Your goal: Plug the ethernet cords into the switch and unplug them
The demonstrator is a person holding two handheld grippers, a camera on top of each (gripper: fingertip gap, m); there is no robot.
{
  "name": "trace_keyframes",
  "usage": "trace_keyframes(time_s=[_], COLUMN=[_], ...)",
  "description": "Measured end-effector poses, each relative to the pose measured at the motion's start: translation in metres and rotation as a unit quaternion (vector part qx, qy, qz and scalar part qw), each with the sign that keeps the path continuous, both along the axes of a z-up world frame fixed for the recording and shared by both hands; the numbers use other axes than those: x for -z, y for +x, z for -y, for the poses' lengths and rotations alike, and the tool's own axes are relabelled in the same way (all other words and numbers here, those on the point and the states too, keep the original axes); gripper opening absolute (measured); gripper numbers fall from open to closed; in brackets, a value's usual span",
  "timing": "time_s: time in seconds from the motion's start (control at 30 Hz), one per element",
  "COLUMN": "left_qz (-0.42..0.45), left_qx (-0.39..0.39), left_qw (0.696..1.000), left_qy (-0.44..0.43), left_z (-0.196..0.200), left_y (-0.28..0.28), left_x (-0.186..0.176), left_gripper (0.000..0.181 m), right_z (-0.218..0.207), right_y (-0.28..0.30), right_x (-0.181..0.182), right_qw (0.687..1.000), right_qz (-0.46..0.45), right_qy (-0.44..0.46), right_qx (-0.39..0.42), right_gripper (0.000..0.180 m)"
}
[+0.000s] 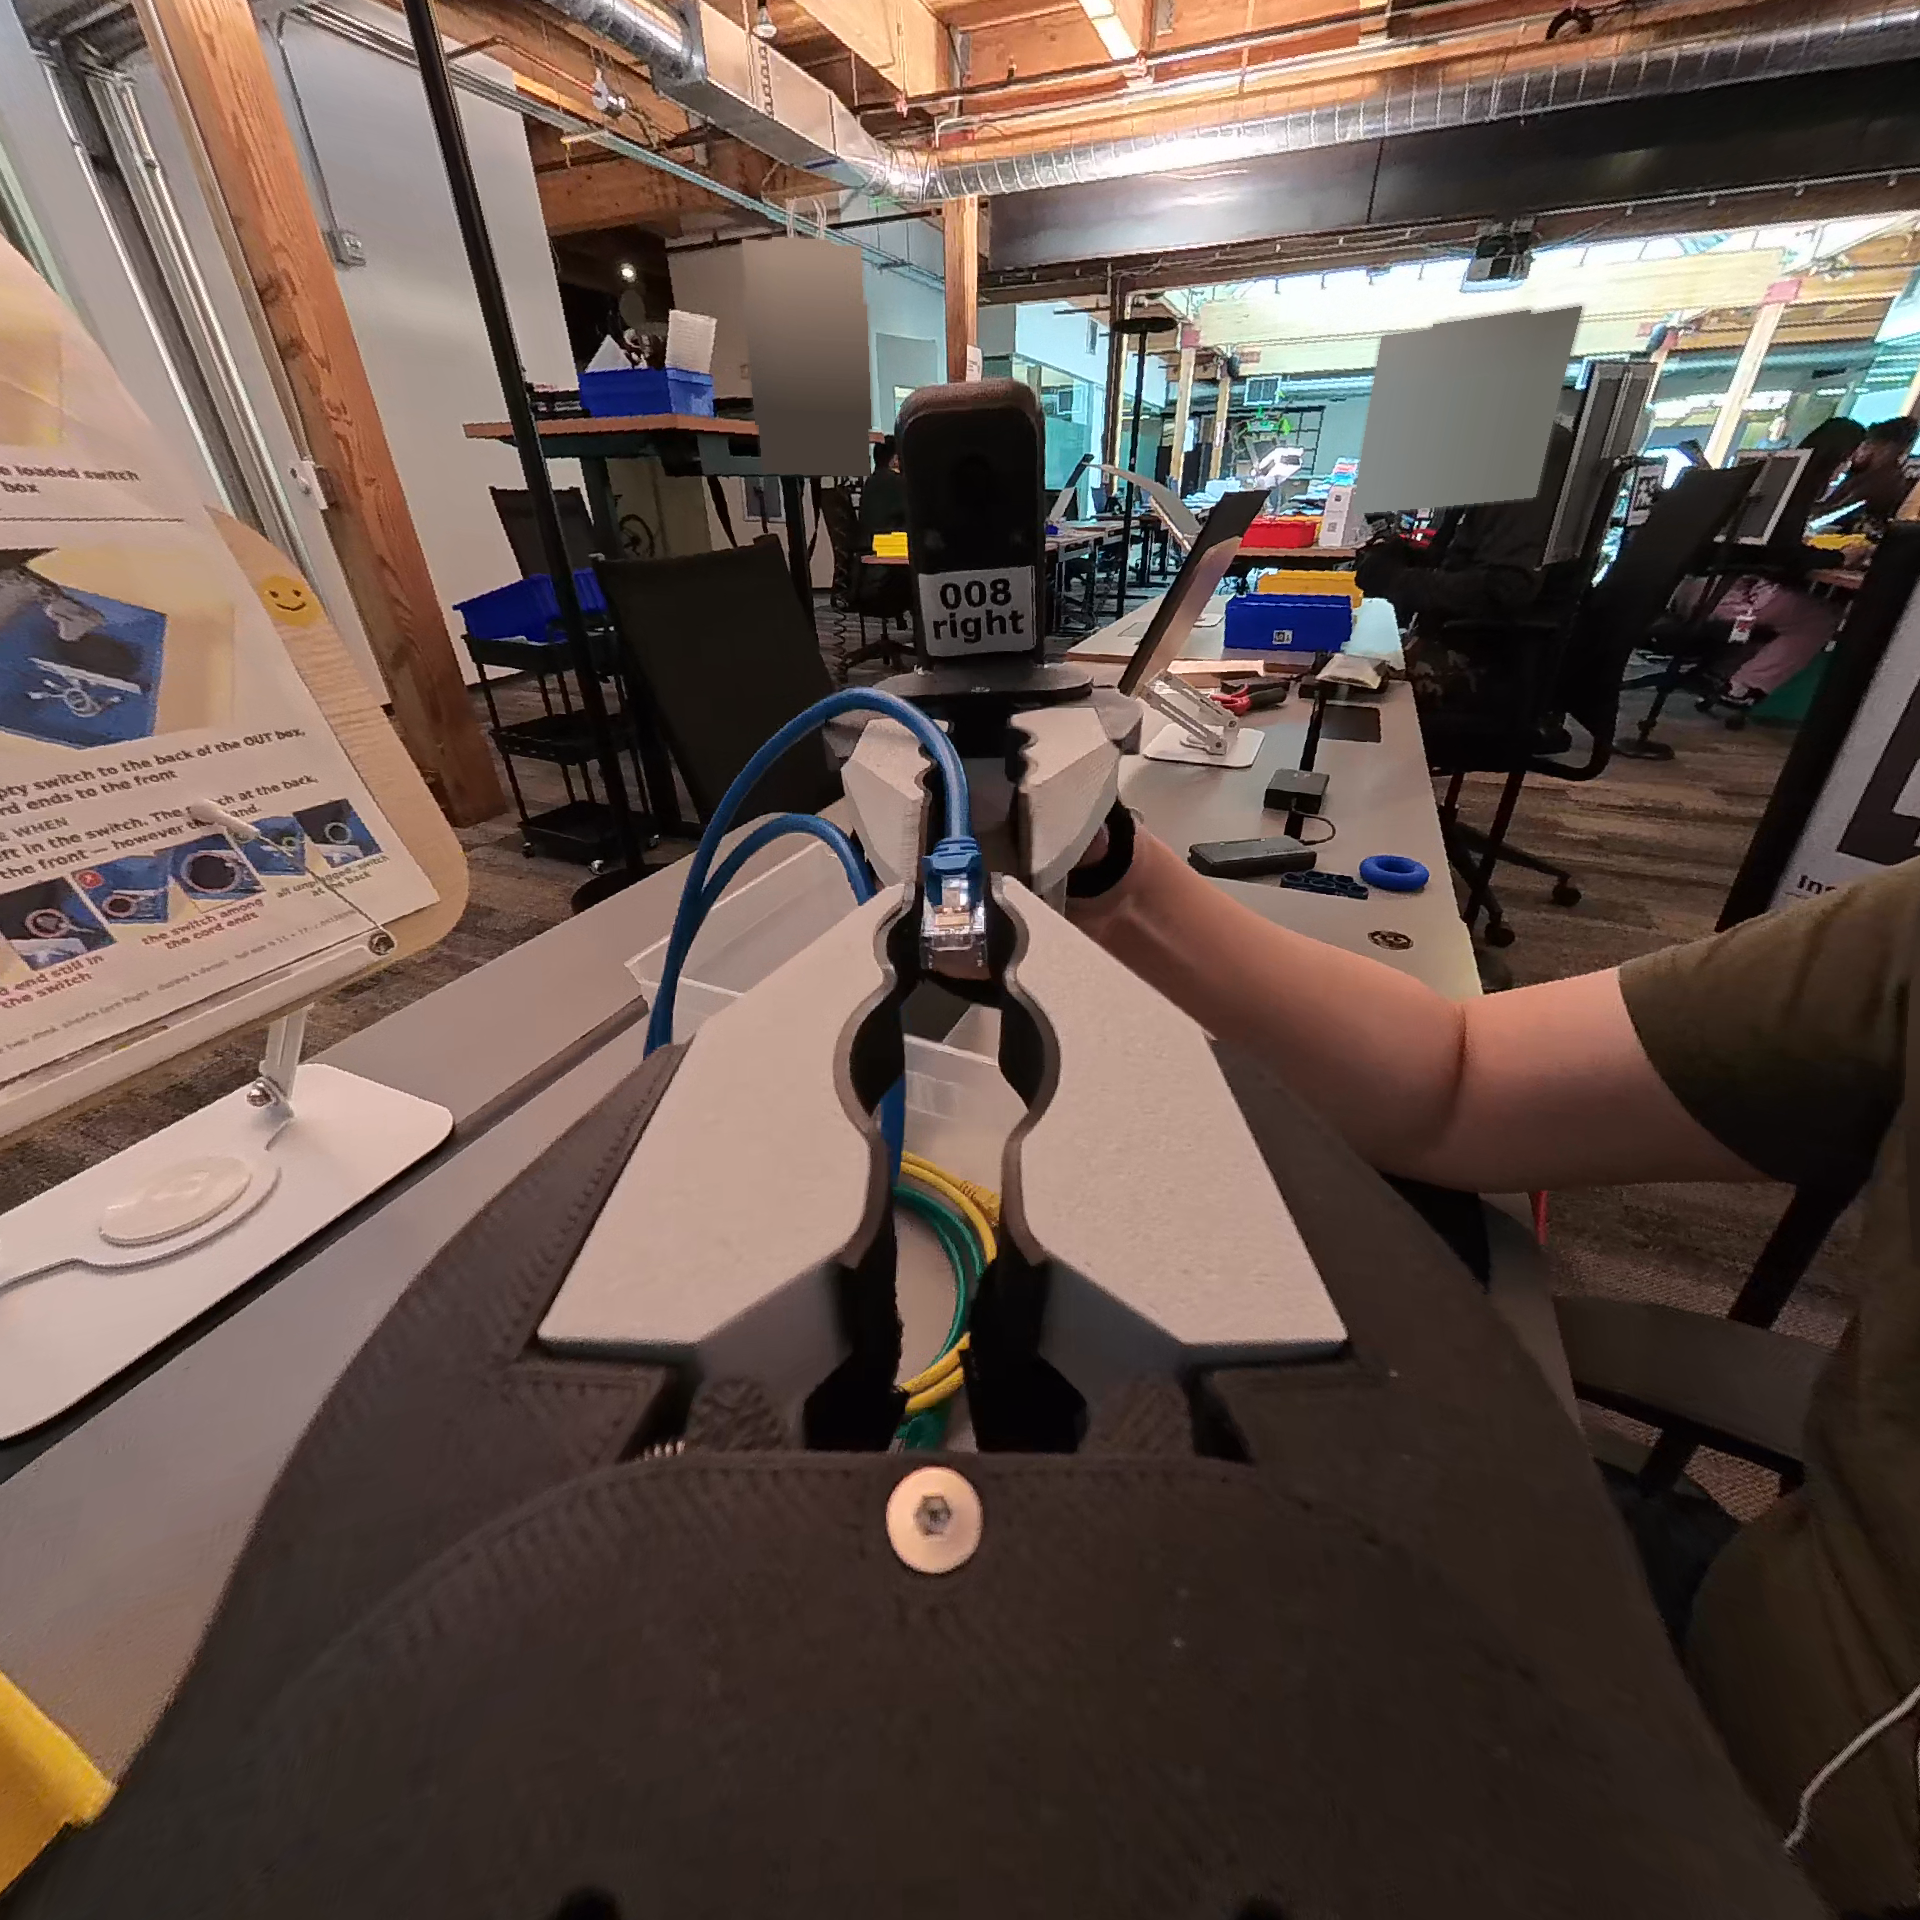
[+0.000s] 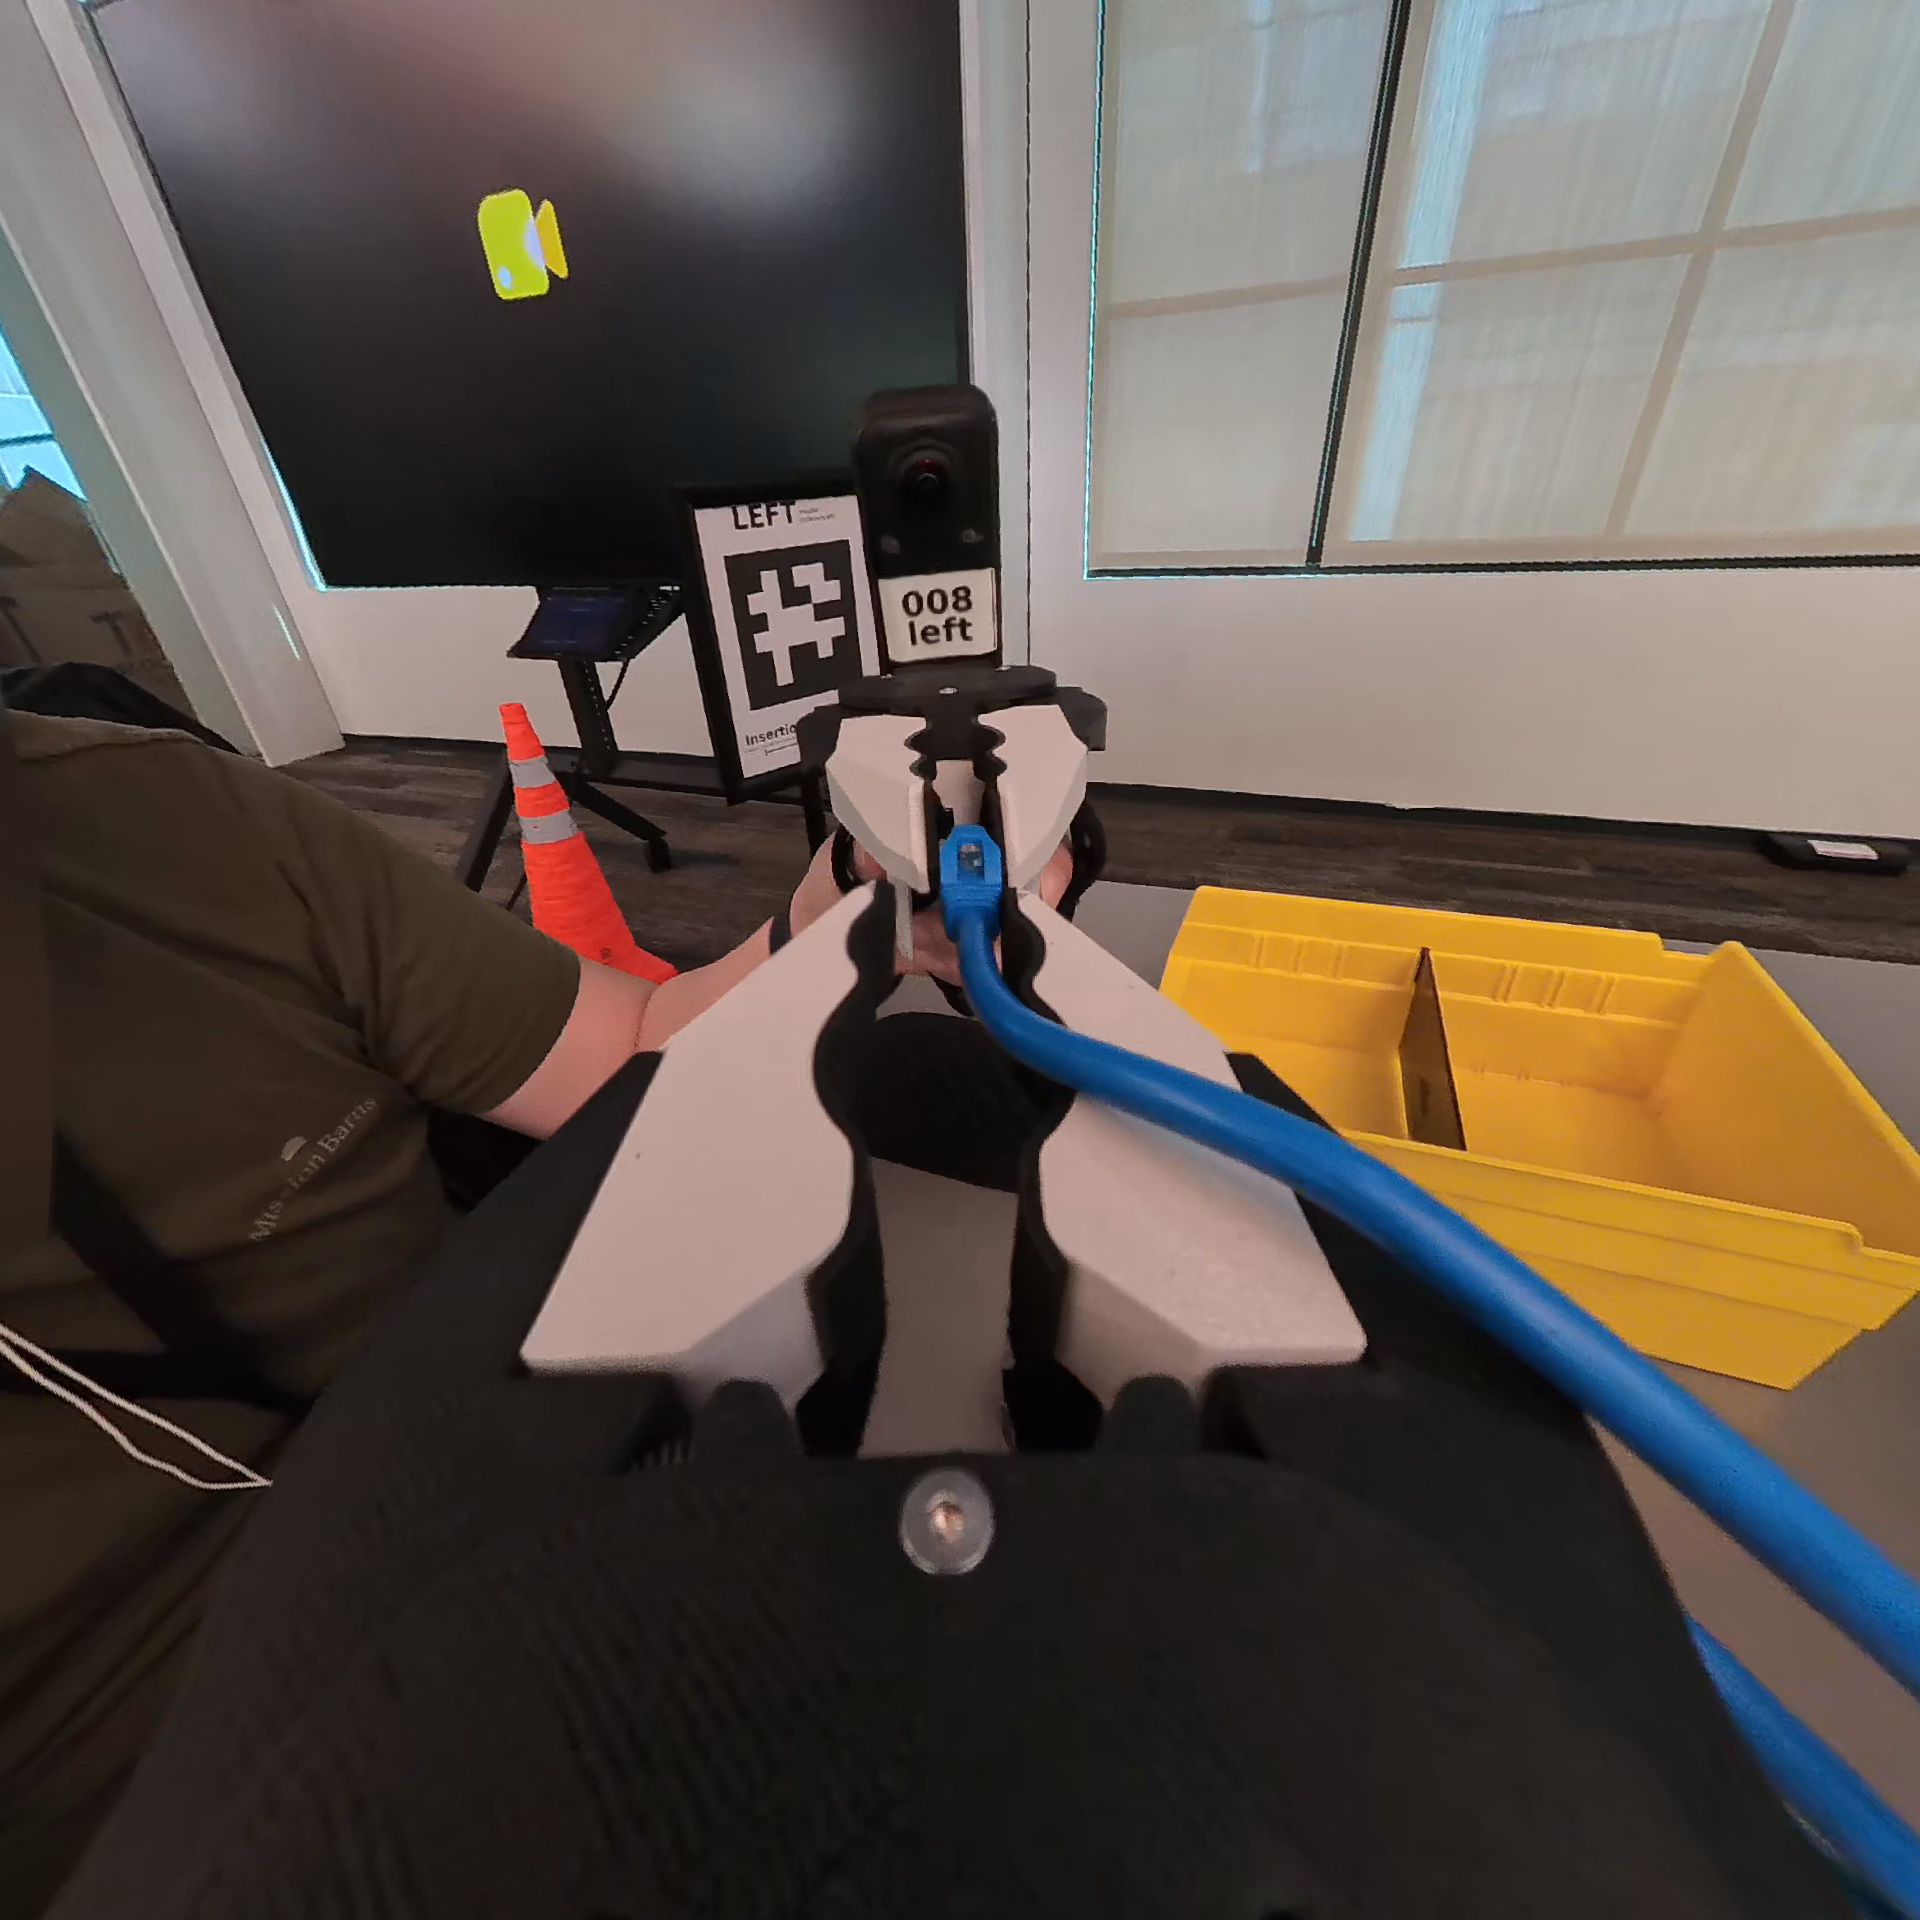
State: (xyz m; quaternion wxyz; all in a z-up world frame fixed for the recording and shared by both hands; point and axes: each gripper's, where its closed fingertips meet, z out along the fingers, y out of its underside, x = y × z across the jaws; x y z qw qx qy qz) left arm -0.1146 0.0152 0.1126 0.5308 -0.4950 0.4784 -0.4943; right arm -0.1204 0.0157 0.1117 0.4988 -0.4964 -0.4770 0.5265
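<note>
While grippers meet | yellow bin (image 2: 1714,1257): divided | clear bin (image 1: 727,940): blue cord (image 1: 727,821)

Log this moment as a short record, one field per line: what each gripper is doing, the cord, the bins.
left gripper: shut on the clear plug of the blue ethernet cord
right gripper: shut on the same cord behind its plug
cord run: loops down into a clear plastic bin
other cords: yellow cord, green cord below
yellow plastic bin: divided
switch: not visible
</note>
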Motion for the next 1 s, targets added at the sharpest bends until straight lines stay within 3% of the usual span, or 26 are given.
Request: trace_keyframes(time_s=[0.07, 0.37, 0.53, 0.63, 0.83, 0.93, 1.0], left_qz=[-0.006, -0.010, 0.019, -0.040, -0.256, -0.320, -0.338], left_qx=[-0.004, -0.027, -0.104, -0.141, -0.187, -0.201, -0.209], left_qw=[1.000, 0.999, 0.994, 0.989, 0.948, 0.924, 0.915], left_qy=[0.003, 0.019, 0.011, -0.027, -0.040, -0.054, -0.066], left_z=[-0.001, -0.006, -0.021, -0.027, -0.028, -0.038, -0.046], left_y=[0.001, 0.002, -0.023, -0.035, -0.021, -0.018, -0.016], left_x=[0.002, 0.005, 0.008, 0.051, 0.185, 0.223, 0.236], left_gripper=[0.010, 0.011, 0.047, 0.061, 0.095, 0.111, 0.110], right_z=[-0.005, -0.009, -0.017, -0.019, -0.012, -0.008, -0.007], right_y=[0.000, 0.003, 0.010, 0.018, 0.031, 0.032, 0.033], right_x=[0.002, 0.006, 0.011, 0.002, -0.017, -0.019, -0.019], right_qw=[1.000, 1.000, 0.998, 0.996, 0.986, 0.982, 0.980], right_qz=[0.005, 0.016, 0.032, 0.024, 0.022, 0.029, 0.035], right_qy=[-0.003, -0.001, 0.021, 0.050, 0.124, 0.144, 0.152], right_qx=[0.012, 0.022, 0.047, 0.069, 0.109, 0.116, 0.121], right_gripper=[0.011, 0.010, 0.010, 0.011, 0.011, 0.011, 0.011])
